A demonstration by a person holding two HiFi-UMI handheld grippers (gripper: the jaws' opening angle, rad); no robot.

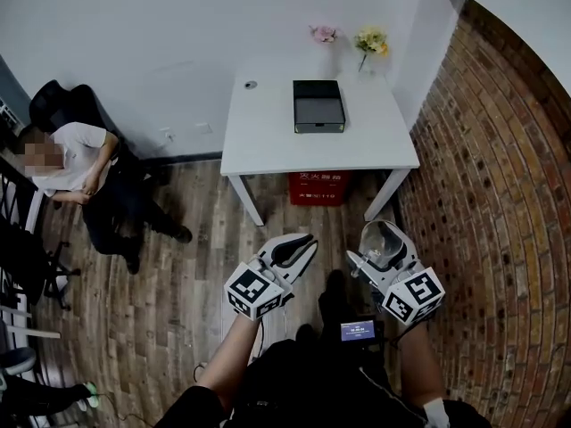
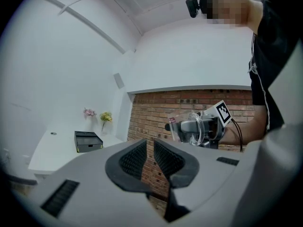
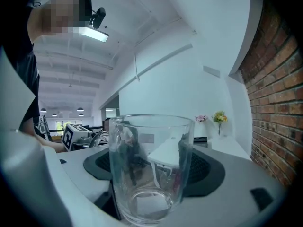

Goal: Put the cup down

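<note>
Cup (image 3: 151, 169): clear glass, upright, pinched between jaws of right gripper (image 1: 379, 252), carried in air above wood floor (image 1: 178, 275). Left gripper (image 2: 149, 157): jaws drawn nearly together, thin slit only, nothing between. Step in hand, likely: carry toward white table (image 1: 268, 141), well ahead. Next: reach bare top beside black box (image 1: 318, 105), lower base flat, then spread jaws.
</note>
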